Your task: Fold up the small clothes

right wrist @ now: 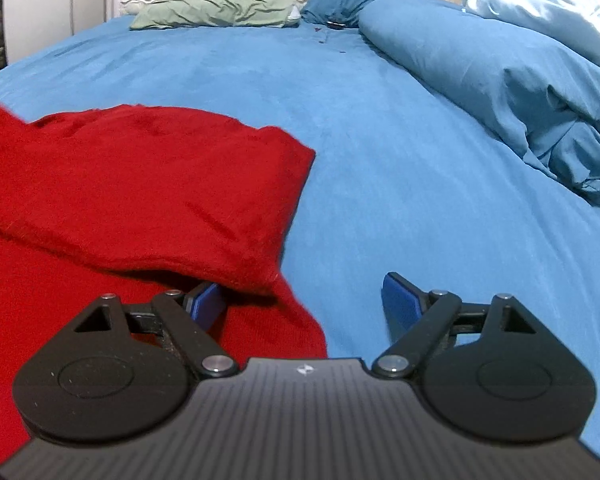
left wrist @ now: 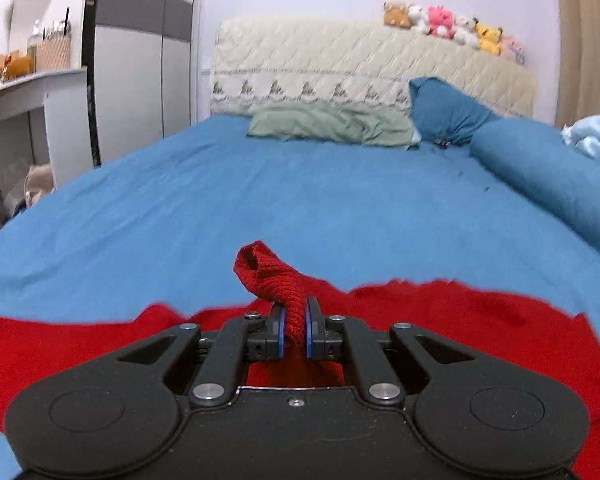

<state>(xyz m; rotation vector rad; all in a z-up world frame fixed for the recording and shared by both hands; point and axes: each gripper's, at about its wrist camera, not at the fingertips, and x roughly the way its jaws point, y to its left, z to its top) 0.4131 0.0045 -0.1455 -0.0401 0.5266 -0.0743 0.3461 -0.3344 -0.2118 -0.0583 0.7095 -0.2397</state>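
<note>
A blue bed sheet (left wrist: 260, 200) fills the left wrist view; at lower centre the left gripper (left wrist: 295, 330) pinches a ribbed end of the red sweater (left wrist: 460, 320). In the right wrist view, the right gripper (right wrist: 304, 304) stands wide open at the sweater's edge, low in the frame. The knit looks soft and limp, so the corners seem best to hold.

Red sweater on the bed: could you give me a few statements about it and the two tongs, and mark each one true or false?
1. The left tongs are pinched shut on a ribbed bit of the red sweater. True.
2. The right tongs are also clamped on the sweater. False: their jaws stand wide open, one pad at the sweater's folded edge, the other over bare sheet.
3. The sweater lies on a blue bed sheet. True.
4. A yellow pillow lies at the head of the bed. False: the pillows there are a green pillow and a blue pillow.
5. Plush toys sit on top of the headboard. True.
</note>
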